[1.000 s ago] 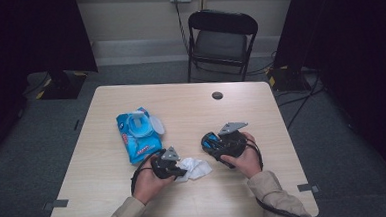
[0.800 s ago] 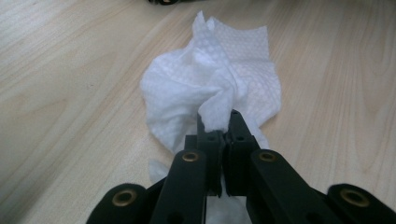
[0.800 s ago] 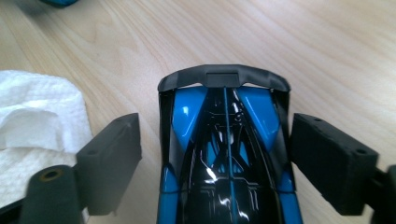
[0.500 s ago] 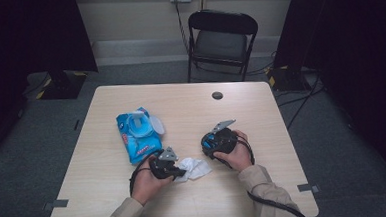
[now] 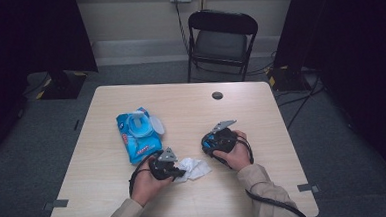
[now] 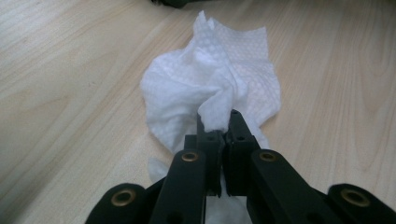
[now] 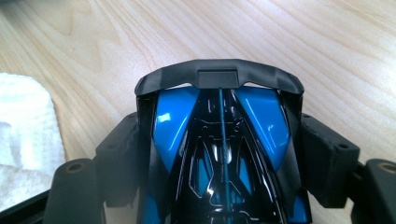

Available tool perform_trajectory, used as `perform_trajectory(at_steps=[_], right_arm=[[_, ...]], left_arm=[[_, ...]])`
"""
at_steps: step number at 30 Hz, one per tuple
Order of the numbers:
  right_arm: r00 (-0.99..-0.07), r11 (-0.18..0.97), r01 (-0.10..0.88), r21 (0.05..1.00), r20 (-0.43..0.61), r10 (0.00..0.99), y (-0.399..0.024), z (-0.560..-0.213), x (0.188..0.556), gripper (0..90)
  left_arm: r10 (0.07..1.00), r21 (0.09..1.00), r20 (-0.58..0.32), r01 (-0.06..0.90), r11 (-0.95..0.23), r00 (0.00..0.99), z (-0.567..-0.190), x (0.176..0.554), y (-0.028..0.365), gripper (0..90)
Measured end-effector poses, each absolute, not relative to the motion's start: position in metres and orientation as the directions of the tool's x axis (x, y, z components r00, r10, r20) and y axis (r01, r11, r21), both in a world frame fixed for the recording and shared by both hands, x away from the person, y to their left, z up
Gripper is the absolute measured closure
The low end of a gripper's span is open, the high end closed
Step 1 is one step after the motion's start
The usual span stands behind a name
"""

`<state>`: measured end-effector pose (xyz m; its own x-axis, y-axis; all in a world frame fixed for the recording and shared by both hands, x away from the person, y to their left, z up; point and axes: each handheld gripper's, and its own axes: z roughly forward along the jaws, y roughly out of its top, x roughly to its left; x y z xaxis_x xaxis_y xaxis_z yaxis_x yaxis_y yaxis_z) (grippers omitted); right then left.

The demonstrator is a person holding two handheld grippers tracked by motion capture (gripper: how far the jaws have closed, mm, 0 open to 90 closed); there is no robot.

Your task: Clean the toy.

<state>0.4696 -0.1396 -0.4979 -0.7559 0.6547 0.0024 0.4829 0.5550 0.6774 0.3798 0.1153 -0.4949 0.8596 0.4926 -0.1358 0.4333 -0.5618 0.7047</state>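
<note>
Left gripper (image 6: 218, 122) pinches the crumpled white wet wipe (image 6: 215, 88), lying on the light wooden table (image 5: 261, 110). At its three o'clock, right gripper (image 7: 219, 140), jaws just narrowing, clamps the glossy blue-and-black toy car (image 7: 219, 154).

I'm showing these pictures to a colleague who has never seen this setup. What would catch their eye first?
Probably the glossy blue and black toy car, gripped on both sides by the right gripper at the table's right-hand side. Next, the crumpled white wet wipe lying on the pale wooden table, one fold pinched by the left gripper. Behind it to the left lies a bright blue plastic wipes packet with its lid flipped open.
</note>
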Motion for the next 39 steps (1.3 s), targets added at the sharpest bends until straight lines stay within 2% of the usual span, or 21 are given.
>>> perform_trajectory(at_steps=[7,12,26,34,39], right_arm=[[-0.758,0.549,0.477,0.686,0.005,0.652,-0.144,-0.497,0.464,25.5],[-0.753,0.493,0.477,0.728,0.049,0.656,-0.154,-0.490,0.458,25.6],[-0.751,0.360,0.437,0.824,0.114,0.651,-0.179,-0.467,0.437,25.6],[-0.755,0.316,0.425,0.848,0.140,0.641,-0.186,-0.461,0.428,25.6],[-0.763,0.299,0.421,0.856,0.156,0.628,-0.184,-0.458,0.423,25.6]], left_arm=[[0.488,0.701,-0.137,0.433,-0.567,0.862,-0.494,0.381,0.115,87.3],[0.497,0.711,-0.148,0.442,-0.548,0.855,-0.490,0.382,0.115,87.6],[0.527,0.781,-0.192,0.453,-0.429,0.828,-0.458,0.396,0.121,87.8],[0.520,0.799,-0.192,0.440,-0.410,0.832,-0.439,0.405,0.113,87.9],[0.520,0.814,-0.228,0.454,-0.361,0.823,-0.426,0.417,0.109,88.0]])
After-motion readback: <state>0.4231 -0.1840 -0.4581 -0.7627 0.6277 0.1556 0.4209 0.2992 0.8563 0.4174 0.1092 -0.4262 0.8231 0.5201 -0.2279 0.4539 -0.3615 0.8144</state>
